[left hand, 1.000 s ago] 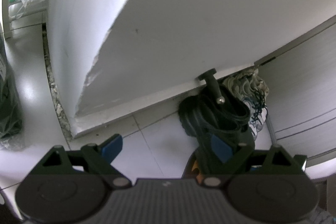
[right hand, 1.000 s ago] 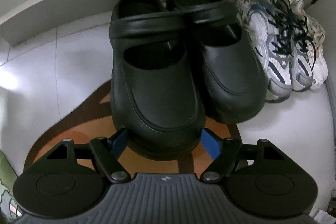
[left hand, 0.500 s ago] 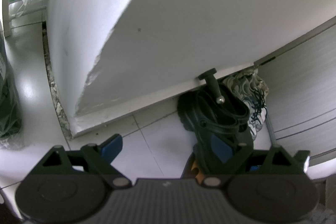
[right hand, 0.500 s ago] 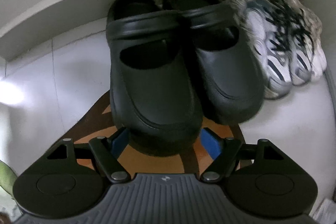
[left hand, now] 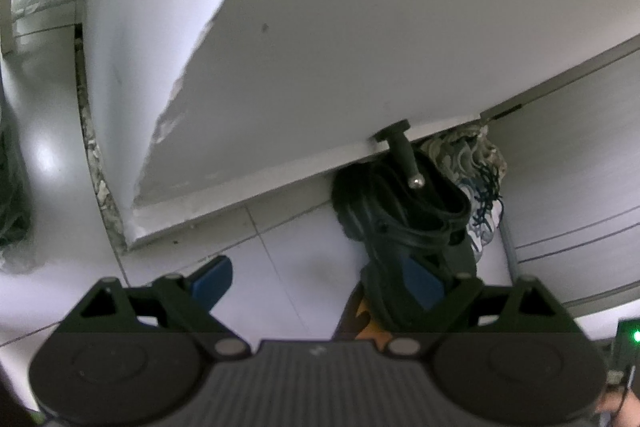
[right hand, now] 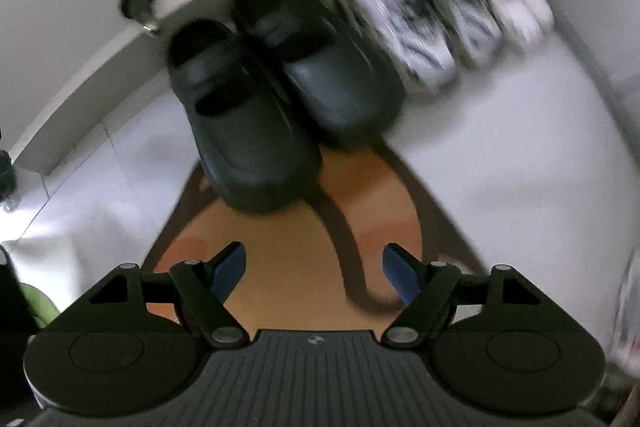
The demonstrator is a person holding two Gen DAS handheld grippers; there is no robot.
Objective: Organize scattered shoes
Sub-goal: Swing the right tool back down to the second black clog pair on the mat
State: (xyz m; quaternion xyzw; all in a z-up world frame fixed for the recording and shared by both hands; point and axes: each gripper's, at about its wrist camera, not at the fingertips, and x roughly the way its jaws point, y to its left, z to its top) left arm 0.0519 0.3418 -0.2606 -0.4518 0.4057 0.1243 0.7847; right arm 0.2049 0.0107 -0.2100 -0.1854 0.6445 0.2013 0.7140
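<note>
I judge placement finished: black clogs (right hand: pixel 276 99) sit paired at twelve o'clock against the wall, sneakers (right hand: pixel 432 23) at one. Right gripper (right hand: pixel 314 269) and left gripper (left hand: pixel 320 279) gape empty; next needs another stray shoe.

Both tools are the same build. The left gripper (left hand: pixel 320 277) has a black ribbed housing at the bottom middle, flanked by two round black discs, with angular black linkage arms joined by silver pivot screws. Its fingers (left hand: pixel 212 277) end in blue pads. The right gripper (right hand: pixel 314 269) matches: ribbed dark-grey centre with a small logo mark, twin discs, triangular cut-outs in the arms, silver screws, blue-padded fingers (right hand: pixel 400 273).
</note>
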